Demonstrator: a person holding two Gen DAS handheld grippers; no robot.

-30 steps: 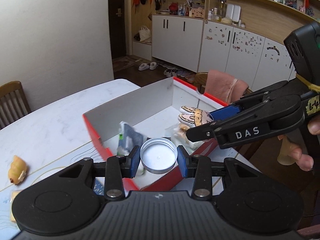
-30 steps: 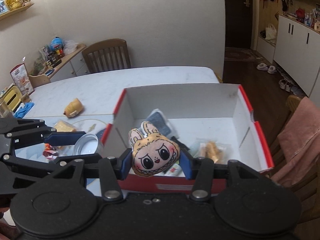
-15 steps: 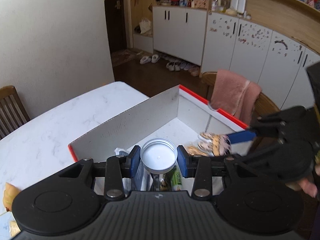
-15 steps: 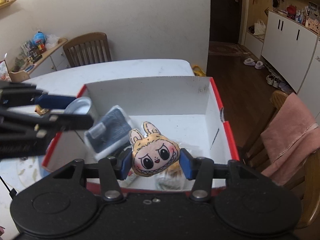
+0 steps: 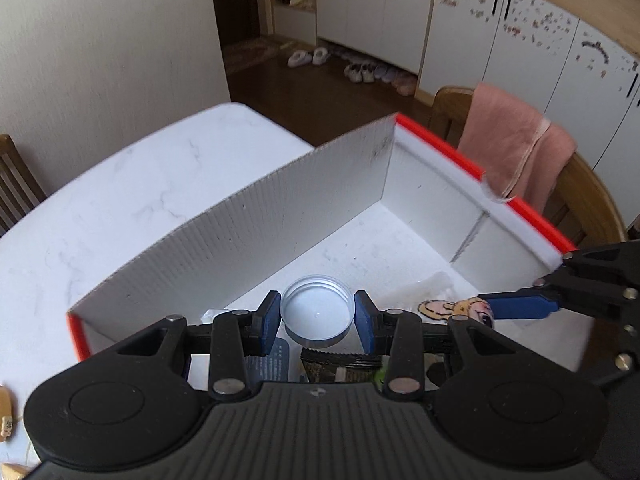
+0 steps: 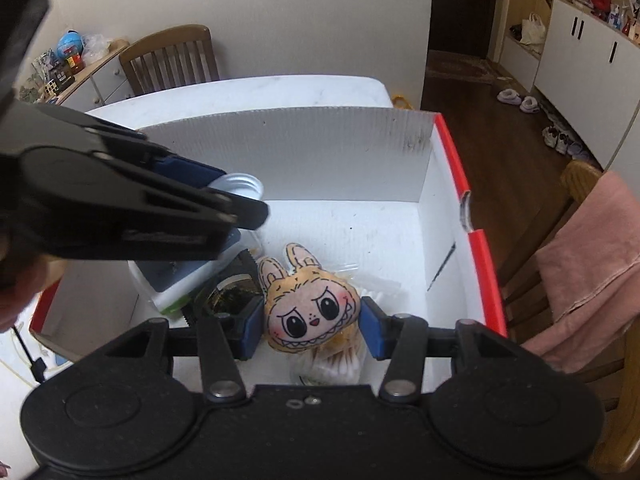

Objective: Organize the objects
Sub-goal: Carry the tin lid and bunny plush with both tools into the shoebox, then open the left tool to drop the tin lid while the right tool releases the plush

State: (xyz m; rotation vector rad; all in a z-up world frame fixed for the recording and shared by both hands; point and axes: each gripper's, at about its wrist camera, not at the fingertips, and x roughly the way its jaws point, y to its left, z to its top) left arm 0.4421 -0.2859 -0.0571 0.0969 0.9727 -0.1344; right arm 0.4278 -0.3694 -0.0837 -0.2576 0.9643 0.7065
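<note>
A red-rimmed white box (image 5: pixel 288 200) (image 6: pixel 320 144) stands on the white marble table. My left gripper (image 5: pixel 317 318) is shut on a round silver lid (image 5: pixel 318 316) and hangs inside the box, over its left half. My right gripper (image 6: pixel 313 320) is shut on a yellow bunny-eared plush face (image 6: pixel 310 306), held above the box floor near the front wall. In the right wrist view the left gripper (image 6: pixel 236 196) comes in from the left with the lid (image 6: pixel 240 184). In the left wrist view the right gripper (image 5: pixel 480 310) holds the plush (image 5: pixel 448 309) at the right.
Inside the box lie a blue-grey packet (image 6: pixel 188 276), a dark snack bag (image 6: pixel 228 292) and a clear bag of cotton swabs (image 6: pixel 340 364). A chair with a pink towel (image 5: pixel 516 144) stands right of the box. Another wooden chair (image 6: pixel 172 58) is at the table's far side.
Both grippers have moved forward and down, from the box's near edge to inside it, each still holding its object. The left one has travelled further.
</note>
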